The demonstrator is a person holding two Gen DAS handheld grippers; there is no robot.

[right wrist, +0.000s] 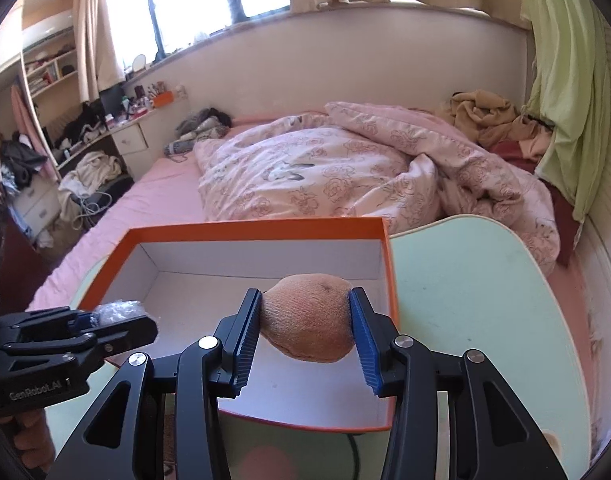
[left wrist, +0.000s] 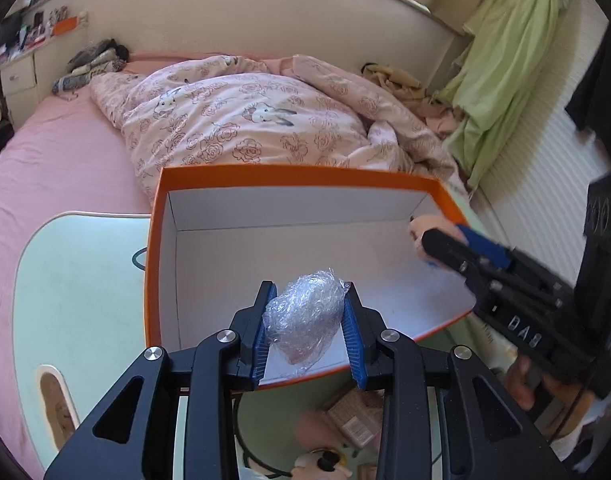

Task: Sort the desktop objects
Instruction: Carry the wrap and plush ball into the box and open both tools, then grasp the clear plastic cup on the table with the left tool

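An orange box (left wrist: 289, 174) with a white inside stands on a pale green table (left wrist: 81, 280). My left gripper (left wrist: 307, 296) is shut on a crumpled ball of clear plastic wrap (left wrist: 305, 316) and holds it above the box's near part. My right gripper (right wrist: 305, 300) is shut on an orange-brown plush toy (right wrist: 309, 320) and holds it over the box (right wrist: 257, 228) near its right side. The right gripper shows in the left wrist view (left wrist: 429, 240) with the plush (left wrist: 425, 224). The left gripper (right wrist: 117, 316) shows at the left of the right wrist view with the wrap (right wrist: 115, 310).
A bed with a pink flowered duvet (left wrist: 245, 120) lies behind the table. A green curtain (left wrist: 505, 60) hangs at the right. Below the box's near edge lie a small carton (left wrist: 353, 420) and plush toys (left wrist: 321, 464). The green table (right wrist: 485, 300) extends to the right of the box.
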